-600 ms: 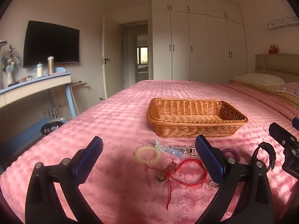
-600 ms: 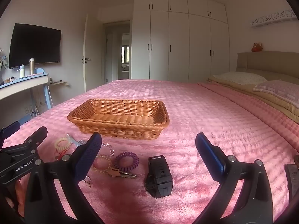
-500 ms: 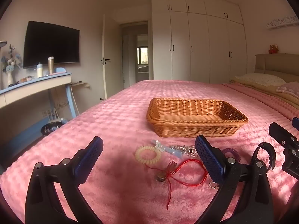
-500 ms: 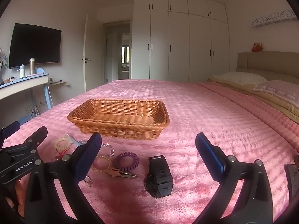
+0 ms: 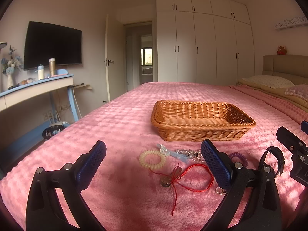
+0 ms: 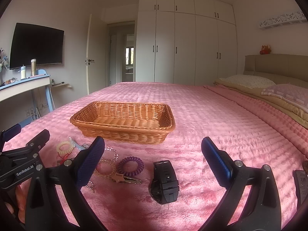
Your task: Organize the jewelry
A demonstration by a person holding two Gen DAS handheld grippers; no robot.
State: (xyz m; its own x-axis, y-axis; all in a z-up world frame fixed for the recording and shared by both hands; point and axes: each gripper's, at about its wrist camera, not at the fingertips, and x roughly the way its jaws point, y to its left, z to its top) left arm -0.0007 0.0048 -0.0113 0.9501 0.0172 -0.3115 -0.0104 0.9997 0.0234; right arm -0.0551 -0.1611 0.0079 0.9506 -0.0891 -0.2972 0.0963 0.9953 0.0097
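An empty wicker basket (image 5: pixel 202 121) sits on the pink bedspread, also in the right wrist view (image 6: pixel 123 123). In front of it lie a cream coil hair tie (image 5: pixel 152 159), a red string bracelet (image 5: pixel 184 177), a clear hair clip (image 5: pixel 169 152) and a crystal bracelet (image 5: pixel 189 152). My left gripper (image 5: pixel 154 163) is open and empty just above them. A black watch (image 6: pixel 164 182), a purple coil tie (image 6: pixel 130 166), a key with a star tag (image 6: pixel 125 179) and a clear bead bracelet (image 6: pixel 105 168) lie under my open right gripper (image 6: pixel 153 156).
The bed's left edge drops to the floor by a blue desk (image 5: pixel 36 88) under a wall TV (image 5: pixel 52 45). Pillows (image 6: pixel 248 80) and a headboard are at the far right. A dark device (image 6: pixel 301 182) lies at the right edge.
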